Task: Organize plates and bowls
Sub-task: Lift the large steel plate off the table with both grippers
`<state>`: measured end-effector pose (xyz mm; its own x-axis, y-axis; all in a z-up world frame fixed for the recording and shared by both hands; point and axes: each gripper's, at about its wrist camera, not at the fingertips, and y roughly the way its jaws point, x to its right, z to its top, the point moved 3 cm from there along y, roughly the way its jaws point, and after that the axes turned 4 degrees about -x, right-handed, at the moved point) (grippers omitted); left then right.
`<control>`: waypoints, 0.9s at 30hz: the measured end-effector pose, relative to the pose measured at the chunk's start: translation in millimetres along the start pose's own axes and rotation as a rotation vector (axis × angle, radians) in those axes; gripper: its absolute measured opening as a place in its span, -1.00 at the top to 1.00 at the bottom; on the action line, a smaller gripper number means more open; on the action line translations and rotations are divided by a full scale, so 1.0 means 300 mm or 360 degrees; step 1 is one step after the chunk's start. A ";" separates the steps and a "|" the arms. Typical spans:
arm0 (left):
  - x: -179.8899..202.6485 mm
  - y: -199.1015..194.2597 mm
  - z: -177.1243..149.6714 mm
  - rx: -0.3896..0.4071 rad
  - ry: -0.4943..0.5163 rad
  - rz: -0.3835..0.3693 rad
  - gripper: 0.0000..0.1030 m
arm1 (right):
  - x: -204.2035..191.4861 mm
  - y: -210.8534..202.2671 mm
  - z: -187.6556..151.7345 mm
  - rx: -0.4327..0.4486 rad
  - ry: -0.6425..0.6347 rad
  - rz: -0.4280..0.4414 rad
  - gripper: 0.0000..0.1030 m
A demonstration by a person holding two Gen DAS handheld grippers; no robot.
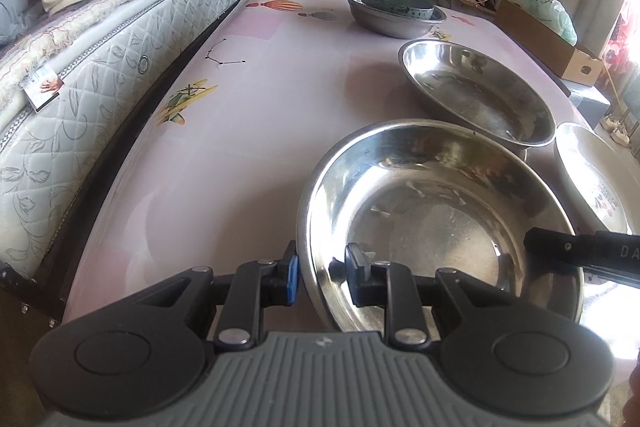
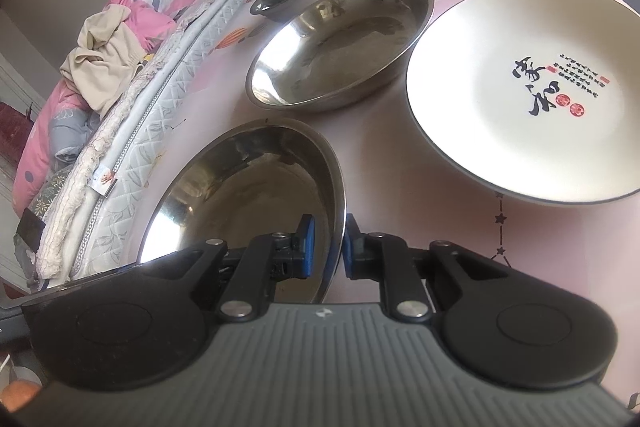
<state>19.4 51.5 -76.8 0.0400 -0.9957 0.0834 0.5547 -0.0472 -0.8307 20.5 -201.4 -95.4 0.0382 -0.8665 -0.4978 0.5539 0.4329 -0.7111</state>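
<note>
- The near steel bowl [image 1: 432, 211] is gripped at its rim on opposite sides by the left claw [image 1: 322, 277] and right claw [image 2: 328, 247], both narrowed on it.
- It is set on the pink tabletop [image 1: 248, 131], near a second steel bowl [image 2: 340, 43] and a white plate [image 2: 520, 95].

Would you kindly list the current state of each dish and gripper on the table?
Near steel bowl: empty, rim clamped on two sides.
Left gripper: shut on the near steel bowl's rim.
Right gripper: shut on the same bowl's opposite rim.
Second steel bowl: empty, upright, on the table.
White plate: empty, flat on the table.
Teal bowl: nested inside the far steel bowl.
</note>
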 end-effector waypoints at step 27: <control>-0.017 -0.016 -0.013 0.0016 -0.0019 -0.0034 0.51 | -0.007 0.009 0.004 -0.0002 0.0005 0.0015 0.69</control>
<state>13.2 56.4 -75.4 0.0380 -0.9935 0.1075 0.5636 -0.0675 -0.8233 22.9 -198.7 -95.8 0.0409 -0.8617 -0.5058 0.5527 0.4413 -0.7070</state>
